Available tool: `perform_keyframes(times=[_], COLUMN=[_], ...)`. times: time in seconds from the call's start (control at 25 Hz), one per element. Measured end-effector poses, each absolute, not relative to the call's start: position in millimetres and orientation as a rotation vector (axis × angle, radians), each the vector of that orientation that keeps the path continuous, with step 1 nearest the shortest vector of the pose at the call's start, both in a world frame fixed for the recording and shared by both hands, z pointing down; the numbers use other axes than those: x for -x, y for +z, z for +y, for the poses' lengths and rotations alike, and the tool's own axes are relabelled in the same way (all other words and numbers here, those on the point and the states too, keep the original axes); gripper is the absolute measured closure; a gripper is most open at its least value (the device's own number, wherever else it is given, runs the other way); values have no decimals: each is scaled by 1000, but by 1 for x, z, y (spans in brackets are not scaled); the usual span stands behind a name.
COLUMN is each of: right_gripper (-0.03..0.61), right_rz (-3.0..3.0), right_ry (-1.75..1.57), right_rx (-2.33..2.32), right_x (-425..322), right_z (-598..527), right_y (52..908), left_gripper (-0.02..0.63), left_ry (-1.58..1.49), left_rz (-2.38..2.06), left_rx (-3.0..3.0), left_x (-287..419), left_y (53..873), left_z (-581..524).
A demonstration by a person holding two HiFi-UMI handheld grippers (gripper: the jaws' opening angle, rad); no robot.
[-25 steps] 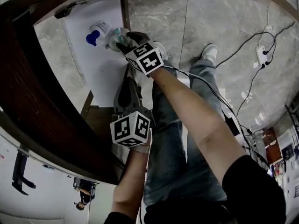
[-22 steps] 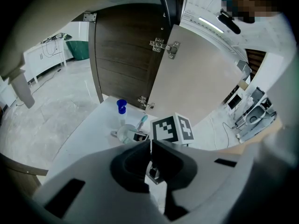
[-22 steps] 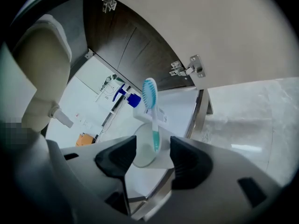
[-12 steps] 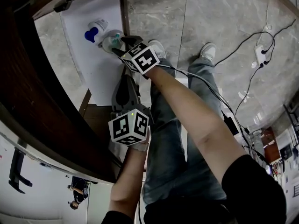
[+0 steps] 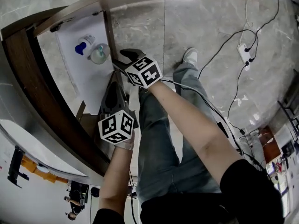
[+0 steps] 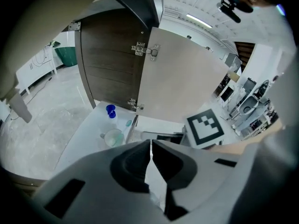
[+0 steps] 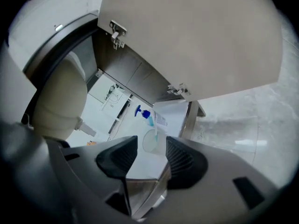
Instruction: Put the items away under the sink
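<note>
A clear cup (image 5: pixel 99 53) with a toothbrush in it stands on the white floor of the under-sink cabinet (image 5: pixel 81 78), next to a blue-pump bottle (image 5: pixel 82 46). My right gripper (image 5: pixel 124 58) hovers just outside the cabinet front, open and empty. Through its jaws, the right gripper view shows the cup (image 7: pixel 150 140) and bottle (image 7: pixel 144 112) a short way ahead of the gripper (image 7: pixel 152 148). My left gripper (image 5: pixel 113 90) hangs lower by the cabinet edge. Its jaws (image 6: pixel 150 146) are shut on nothing, with the cup (image 6: pixel 113 137) and bottle (image 6: pixel 110 111) beyond them.
The cabinet door (image 6: pixel 187 78) stands open, its pale inner face and hinges showing. A rounded beige sink underside (image 7: pixel 58 101) hangs inside the cabinet. The person's legs and a shoe (image 5: pixel 189 56) stand on the marble floor, with cables and a power strip (image 5: pixel 245 52) at right.
My right gripper was at the cup inside the cabinet; now the cup stands alone and the gripper has drawn back, open. The head view has tilted, showing more floor.
</note>
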State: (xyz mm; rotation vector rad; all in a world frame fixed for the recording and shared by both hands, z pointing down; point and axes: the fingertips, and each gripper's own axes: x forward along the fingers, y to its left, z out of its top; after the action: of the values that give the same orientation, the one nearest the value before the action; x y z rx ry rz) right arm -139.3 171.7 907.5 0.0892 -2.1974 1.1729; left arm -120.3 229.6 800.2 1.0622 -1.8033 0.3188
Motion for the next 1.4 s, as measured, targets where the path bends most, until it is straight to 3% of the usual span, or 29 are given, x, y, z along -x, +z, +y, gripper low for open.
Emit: perform_keyframes(times=[0.36, 1.4], right_gripper=[506, 528], right_rz=[-2260, -2522], right_ry=[1082, 879], right_rx=[-147, -438], right_x=[55, -96], right_z=[112, -56], right_y=[825, 468], left_gripper=[584, 589], left_ry=[305, 298], left_rz=[-1824, -1836], left_rx=[-1159, -1671], left_x=[91, 17], left_y=[737, 453], left_z=[169, 7])
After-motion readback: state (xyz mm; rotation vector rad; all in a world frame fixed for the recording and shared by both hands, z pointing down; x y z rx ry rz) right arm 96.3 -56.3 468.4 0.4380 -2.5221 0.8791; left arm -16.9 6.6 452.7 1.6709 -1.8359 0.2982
